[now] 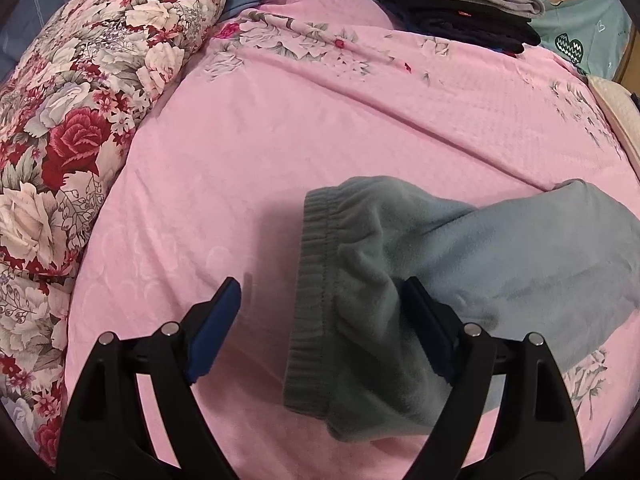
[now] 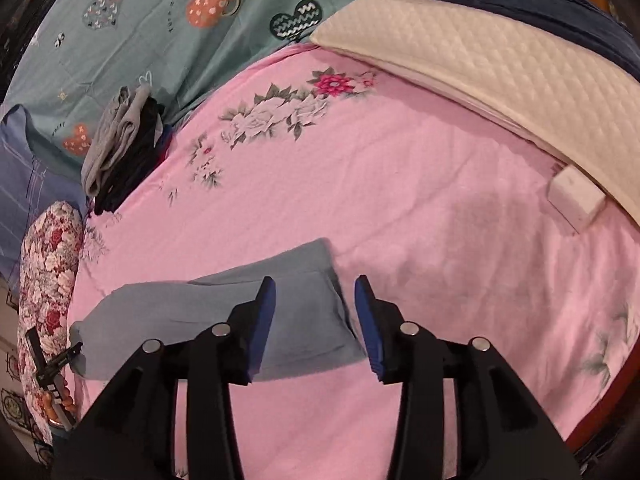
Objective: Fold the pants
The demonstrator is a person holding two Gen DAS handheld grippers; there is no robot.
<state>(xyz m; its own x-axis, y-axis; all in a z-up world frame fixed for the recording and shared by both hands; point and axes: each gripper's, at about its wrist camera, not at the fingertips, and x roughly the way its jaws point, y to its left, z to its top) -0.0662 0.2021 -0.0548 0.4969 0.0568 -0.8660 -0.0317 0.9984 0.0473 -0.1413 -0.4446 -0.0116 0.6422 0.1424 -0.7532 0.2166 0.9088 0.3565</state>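
Grey-blue fleece pants (image 1: 460,264) lie on the pink bed sheet (image 1: 280,140), ribbed waistband (image 1: 312,300) toward my left gripper. My left gripper (image 1: 320,292) is open, its jaws straddling the waistband just above it. In the right wrist view the pants (image 2: 224,316) lie folded lengthwise, their leg end between my right gripper's jaws. My right gripper (image 2: 316,292) is open and empty, over that end. The left gripper (image 2: 56,364) shows at the far left there.
A floral quilt roll (image 1: 72,120) lies along the left. A stack of folded grey and black clothes (image 1: 460,4) sits at the back. A cream quilted pillow (image 2: 500,64) and a small white box (image 2: 576,196) lie at the right.
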